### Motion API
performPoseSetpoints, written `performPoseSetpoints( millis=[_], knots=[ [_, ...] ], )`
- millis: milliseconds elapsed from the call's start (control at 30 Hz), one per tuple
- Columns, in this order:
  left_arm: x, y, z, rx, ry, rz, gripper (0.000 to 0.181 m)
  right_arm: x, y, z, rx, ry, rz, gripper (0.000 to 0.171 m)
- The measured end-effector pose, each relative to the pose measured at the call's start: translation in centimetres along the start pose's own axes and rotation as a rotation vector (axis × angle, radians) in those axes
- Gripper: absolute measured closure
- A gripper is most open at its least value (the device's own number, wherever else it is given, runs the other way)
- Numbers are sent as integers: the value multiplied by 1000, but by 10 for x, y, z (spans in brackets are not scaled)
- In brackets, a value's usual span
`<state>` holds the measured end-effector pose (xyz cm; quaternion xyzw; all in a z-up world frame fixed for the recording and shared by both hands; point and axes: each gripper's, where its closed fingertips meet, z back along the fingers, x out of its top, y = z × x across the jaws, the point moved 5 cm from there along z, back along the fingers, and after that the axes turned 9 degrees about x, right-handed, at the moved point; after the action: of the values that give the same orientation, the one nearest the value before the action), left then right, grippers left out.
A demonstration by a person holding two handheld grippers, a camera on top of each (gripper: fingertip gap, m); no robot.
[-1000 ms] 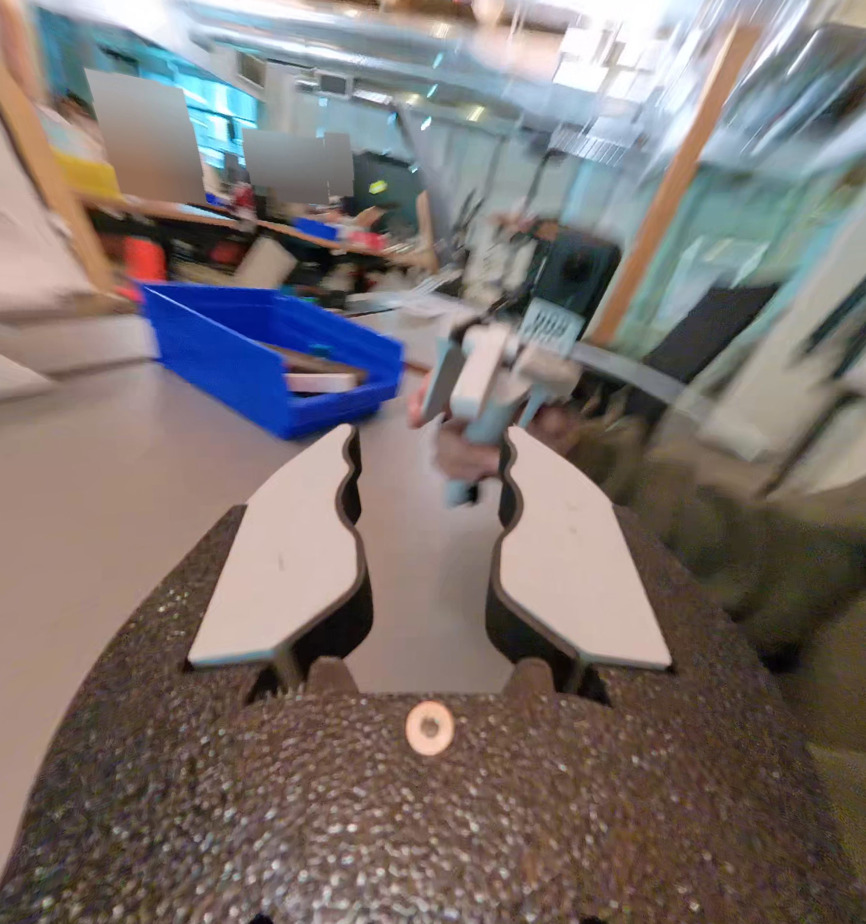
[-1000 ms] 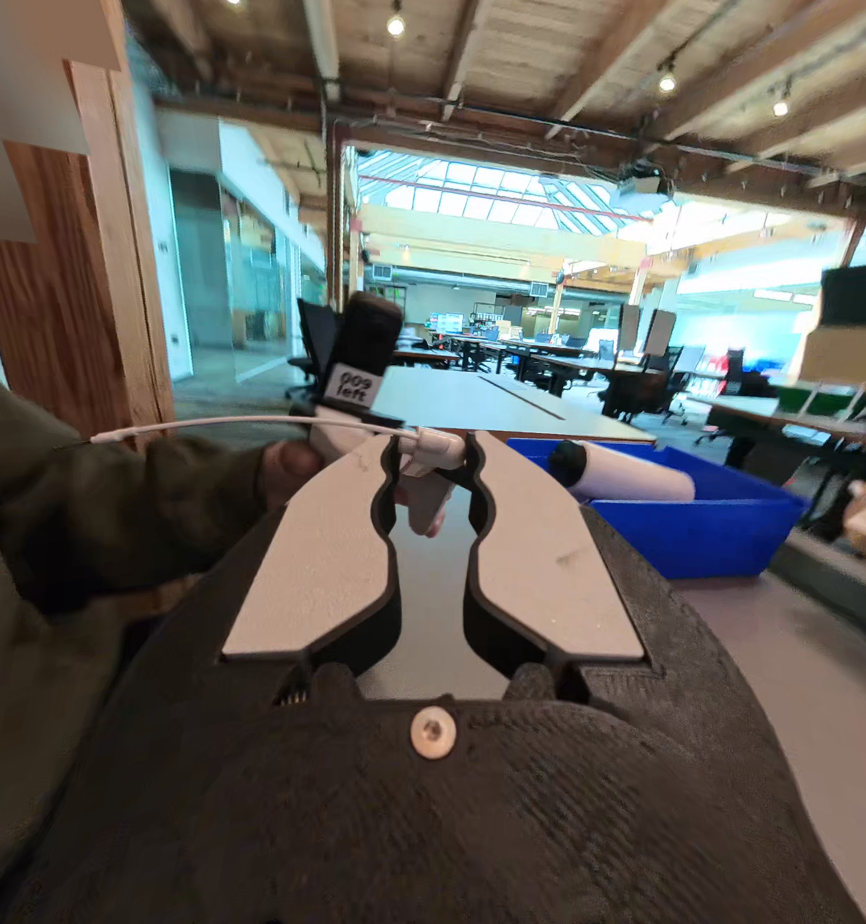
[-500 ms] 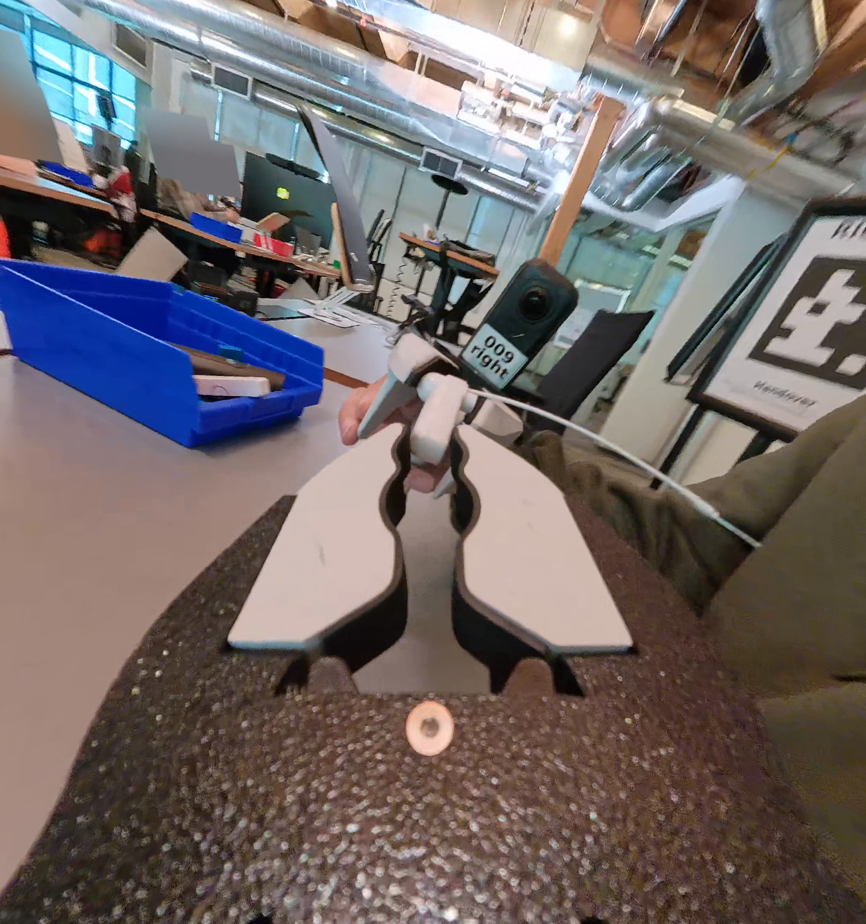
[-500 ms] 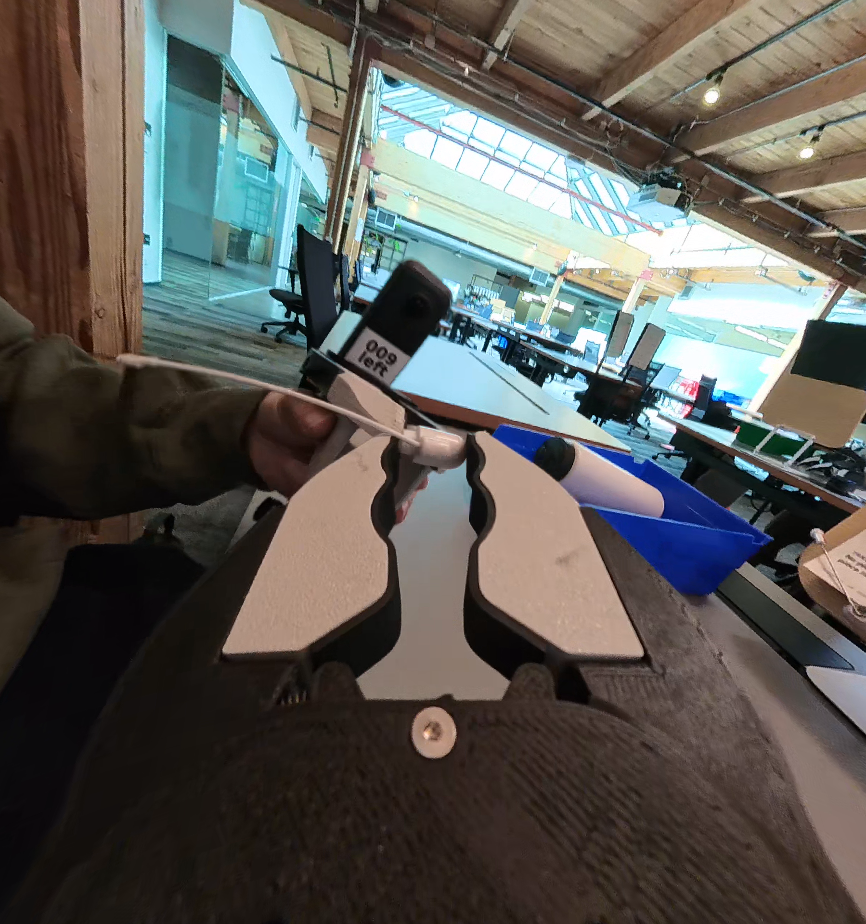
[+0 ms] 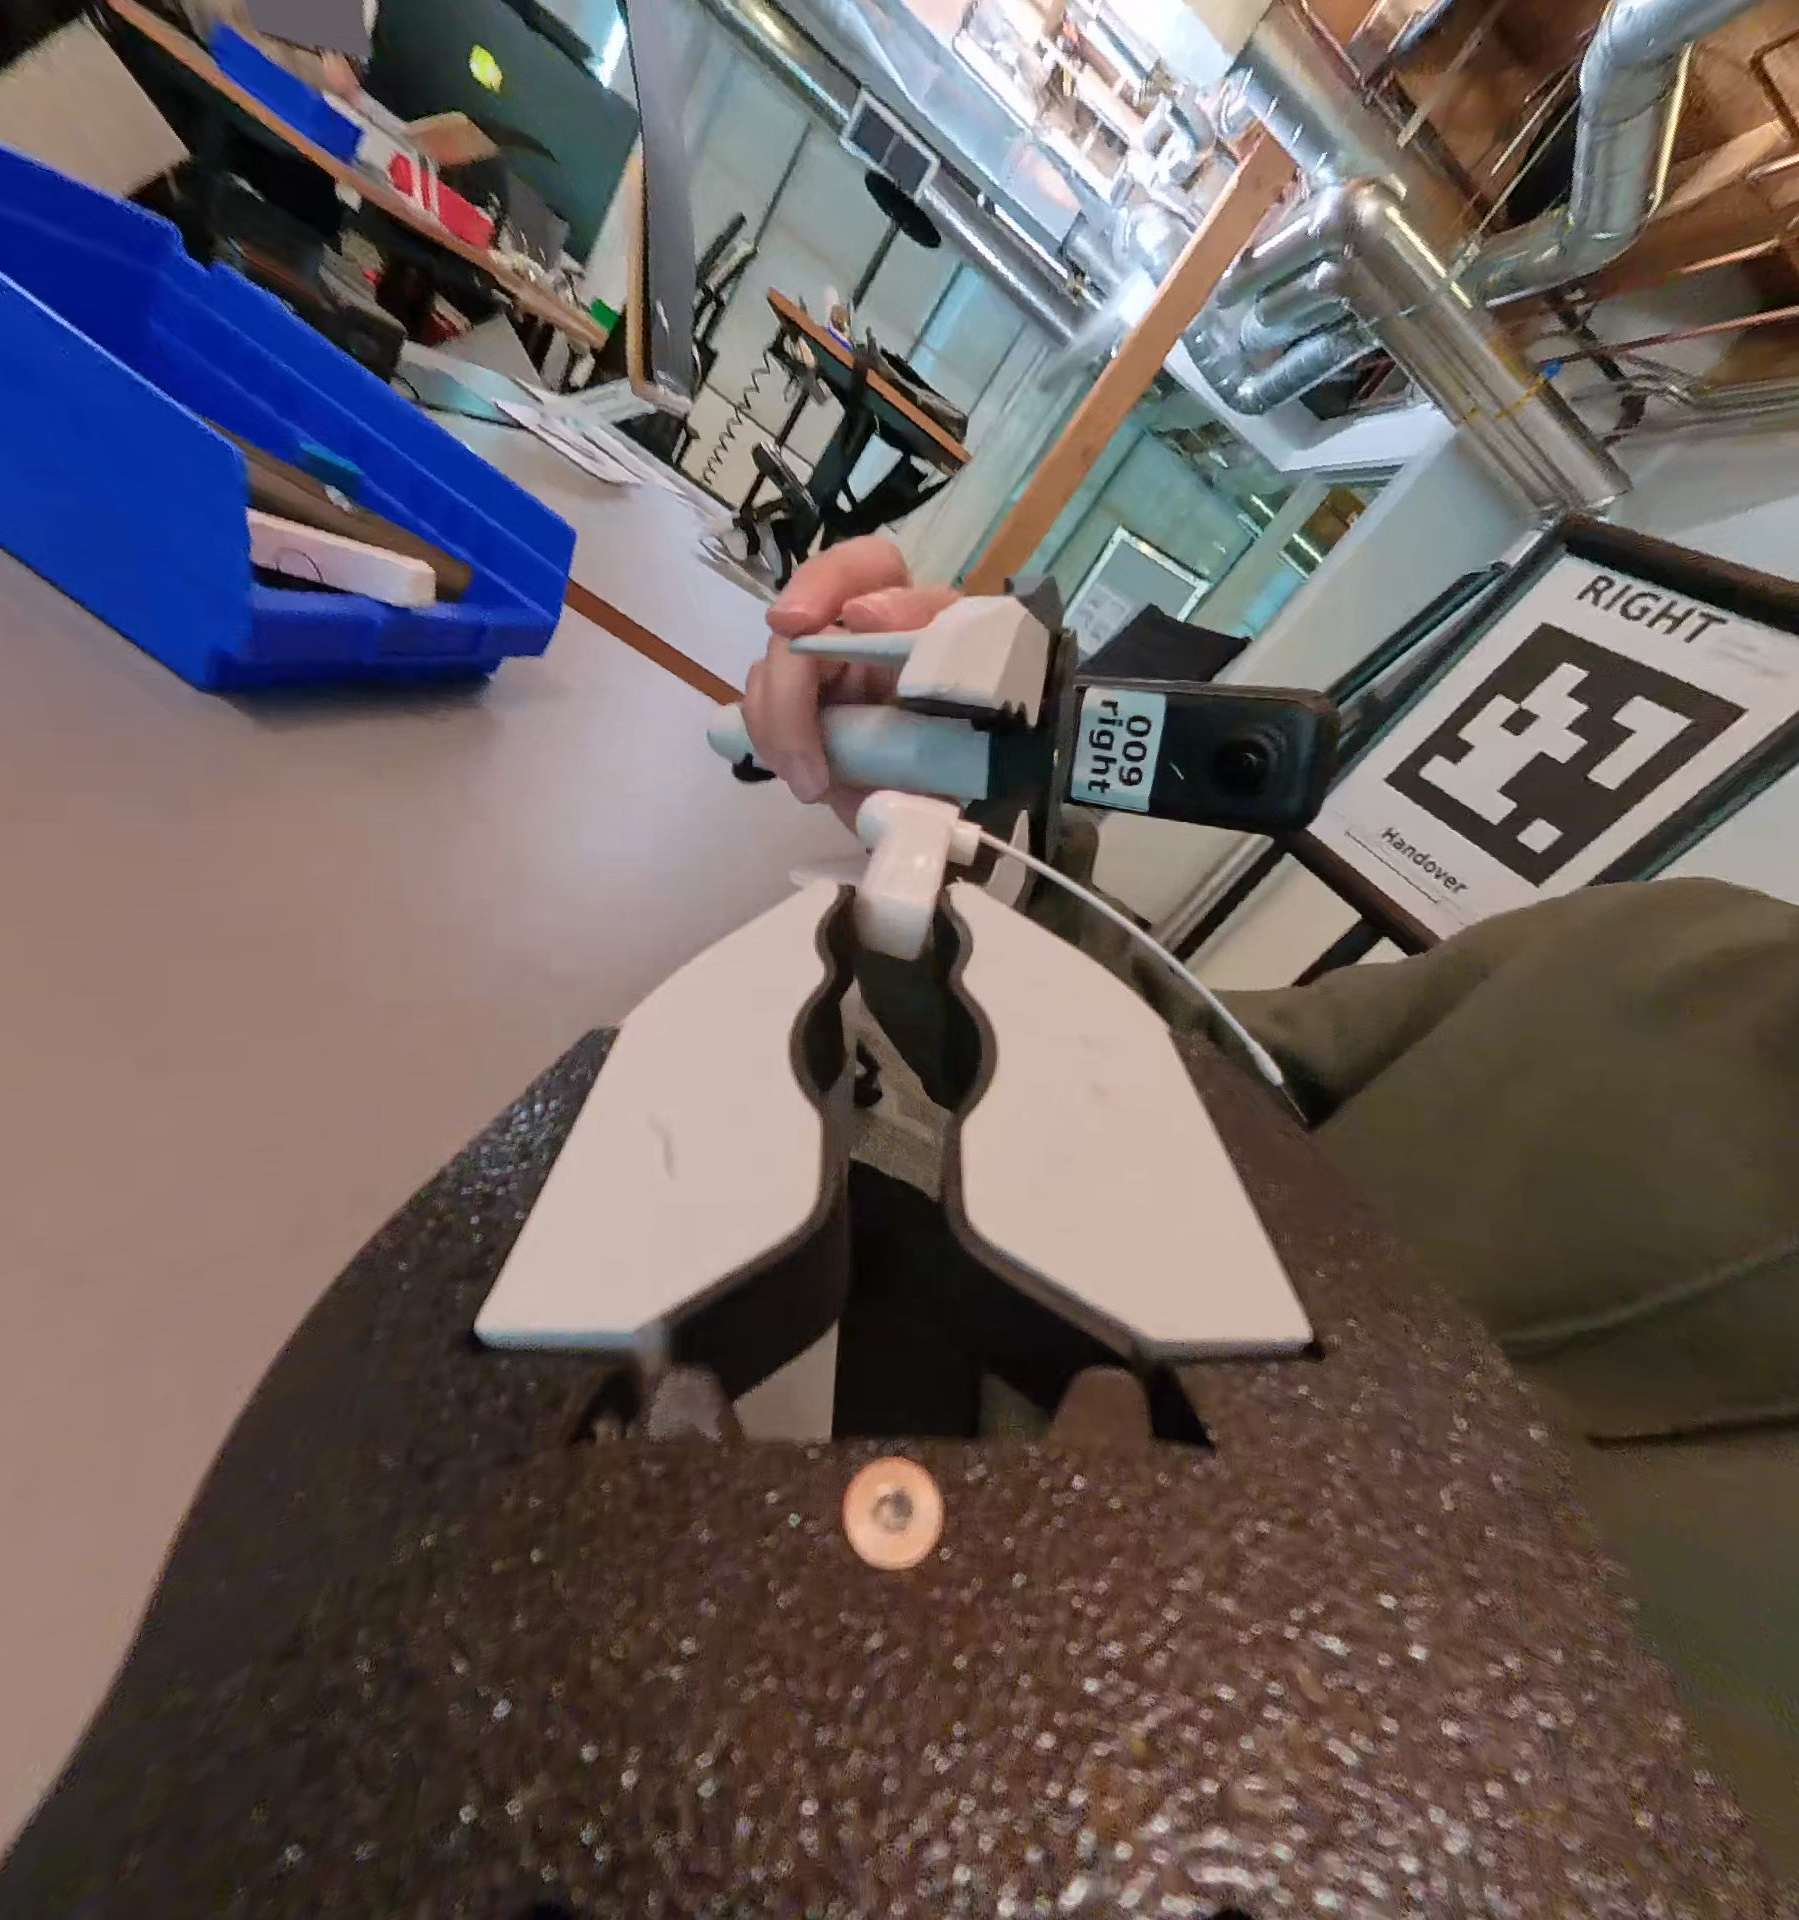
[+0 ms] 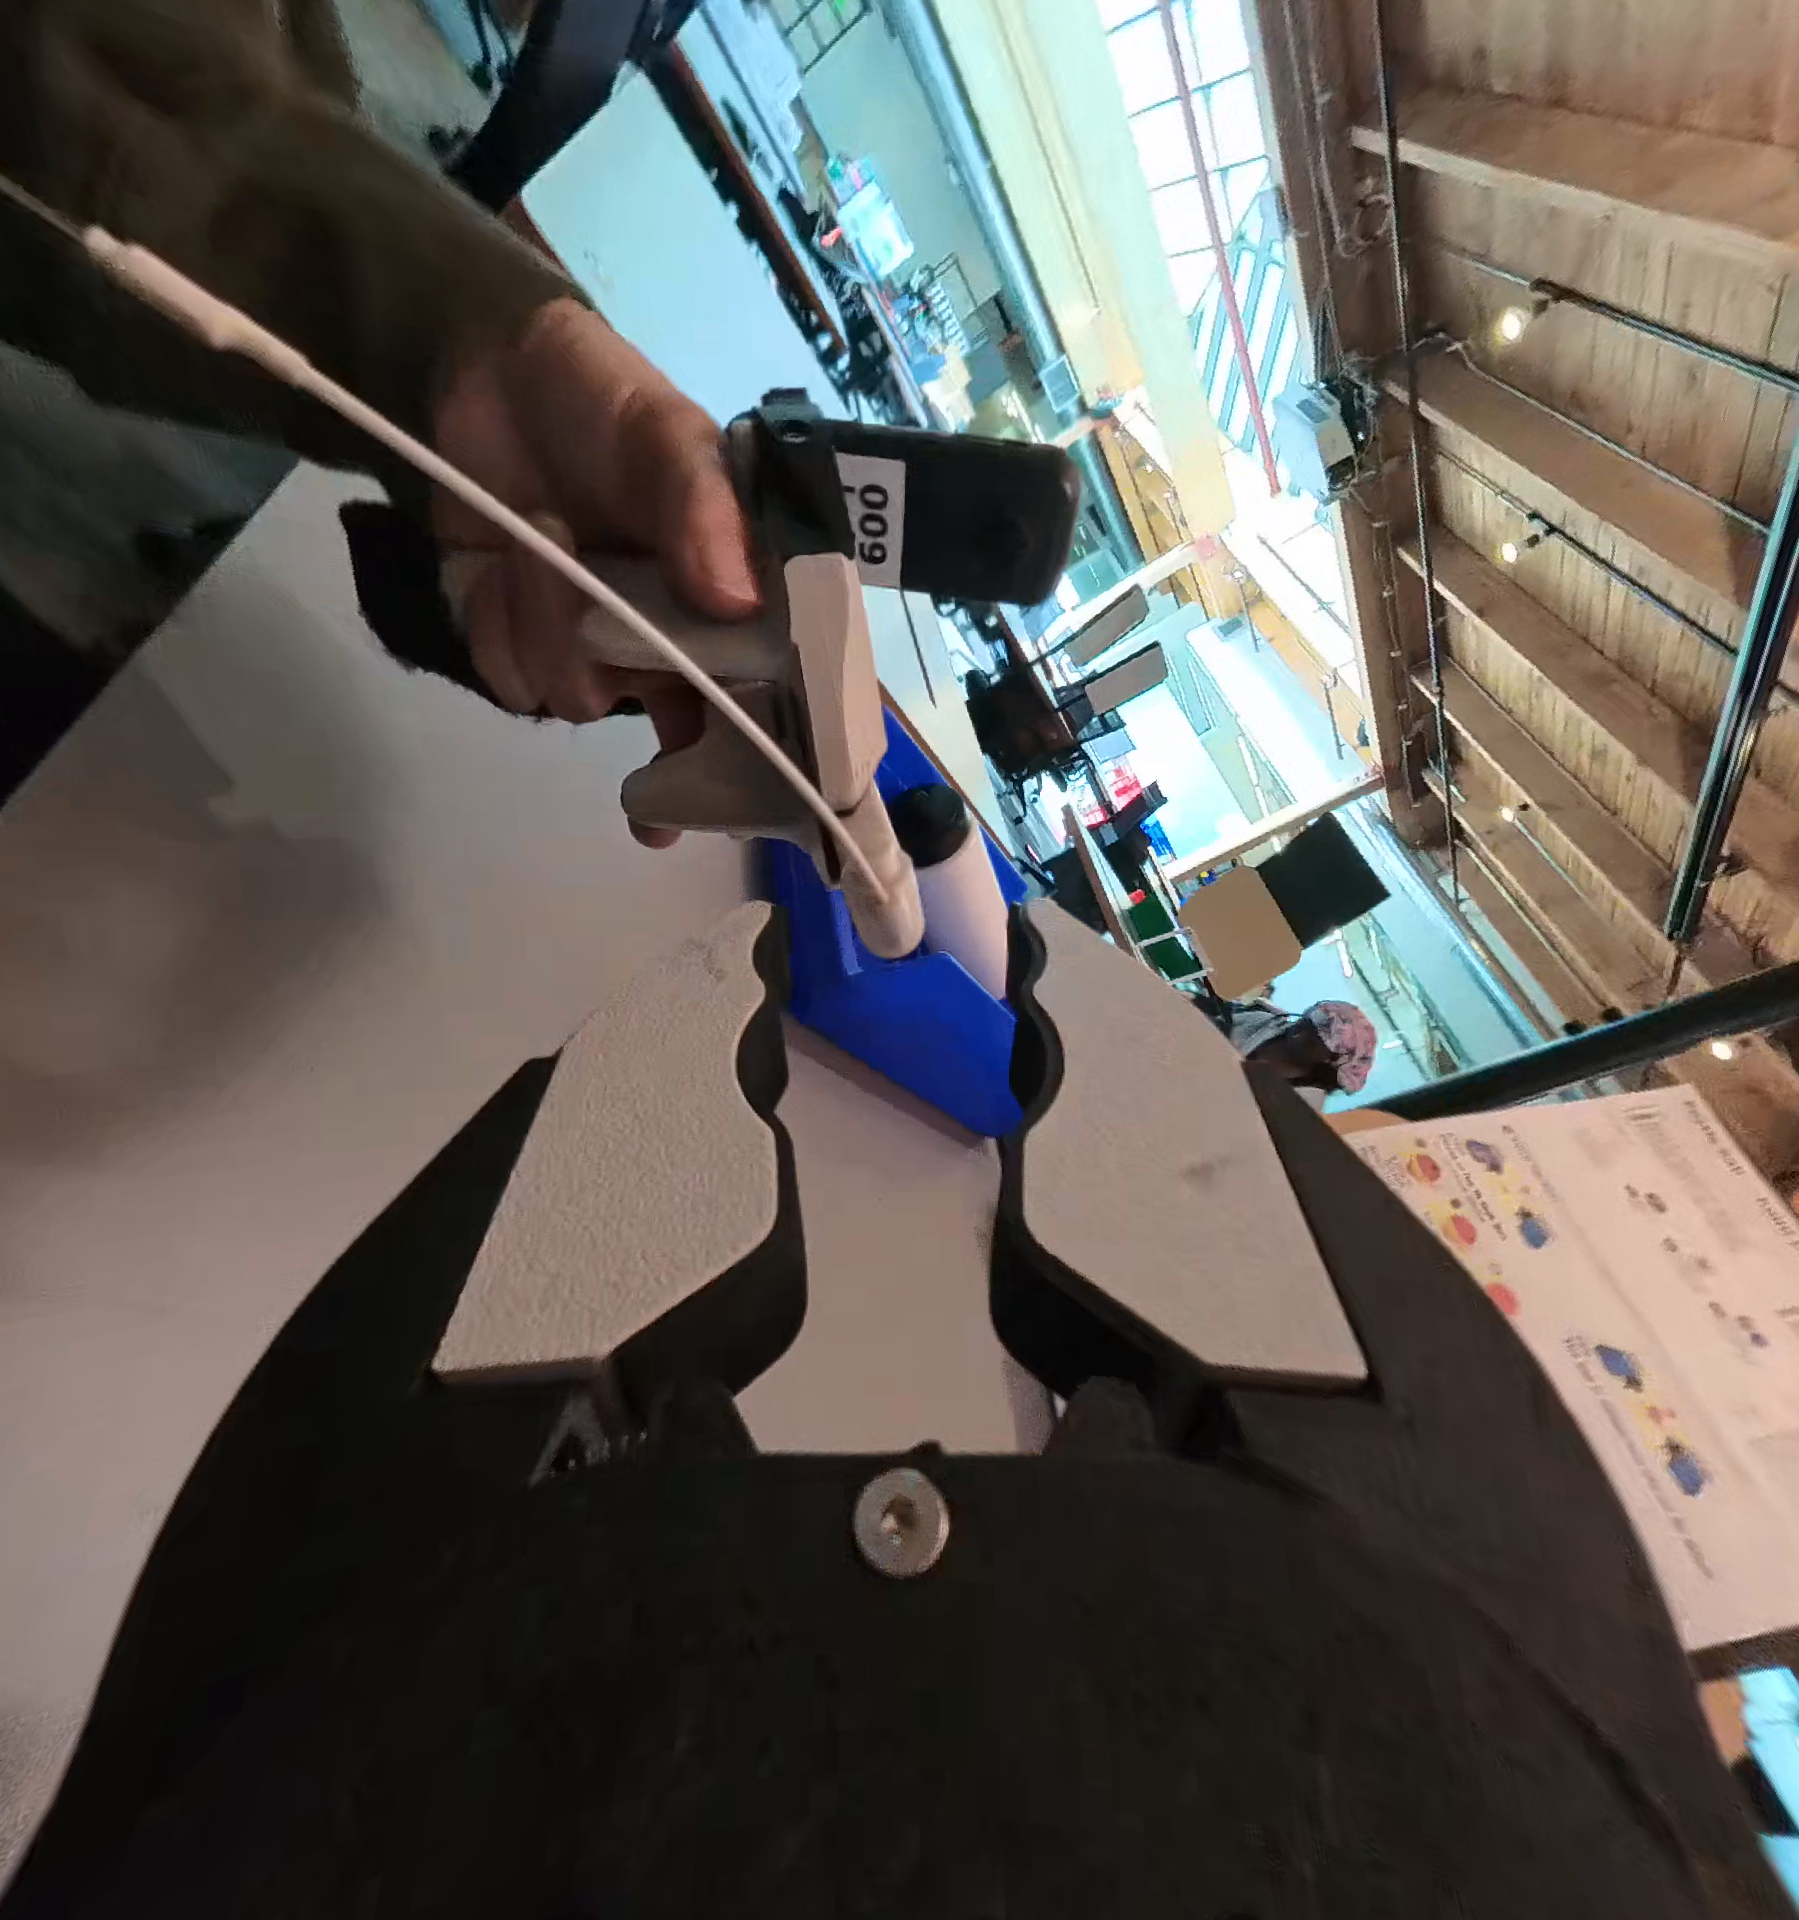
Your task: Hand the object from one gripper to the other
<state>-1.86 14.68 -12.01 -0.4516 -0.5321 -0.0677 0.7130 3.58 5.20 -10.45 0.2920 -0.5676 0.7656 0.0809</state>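
The object is a white plug (image 5: 900,883) with a thin white cable (image 5: 1113,935) trailing right over an olive sleeve. My left gripper (image 5: 893,914) is shut on the plug at its fingertips, above the grey table (image 5: 251,935). The right gripper's handle and camera (image 5: 978,717), lying on their side in a hand, sit just beyond the plug. In the right wrist view my right gripper (image 6: 890,935) is open, its fingers spread on either side of the plug (image 6: 890,883), not touching it. The cable (image 6: 459,488) runs up left past the hand (image 6: 583,540) holding the left gripper.
A blue bin (image 5: 95,468) with flat items stands at the left on the table; it also shows in the right wrist view (image 6: 905,1018), with a white tube (image 6: 968,894) in it. A framed marker board (image 5: 1560,748) stands at the right. A printed sheet (image 6: 1653,1351) lies at the right. My left and right fingertips are right by each other.
The left gripper has come in and shut on the plug. The right gripper, which held the plug before, has opened and let go. Both grippers have rolled onto their sides.
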Motion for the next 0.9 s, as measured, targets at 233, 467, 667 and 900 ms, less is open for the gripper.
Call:
performPoseSetpoints(
  millis=[233,467,667,900],
  knots=[
    [-3,3,0,-10,16,23,167,4,5,-10,26,43,49,158],
    [7,11,6,153,-93,-168,153,-1,-5,-11,-75,107,83,158],
    [17,23,14,308,-143,-149,136,-20,-16,-8,-147,412,125,158],
    [10,9,-4,586,-18,-388,124,-41,-11,-23,-162,893,362,158]
  ],
)
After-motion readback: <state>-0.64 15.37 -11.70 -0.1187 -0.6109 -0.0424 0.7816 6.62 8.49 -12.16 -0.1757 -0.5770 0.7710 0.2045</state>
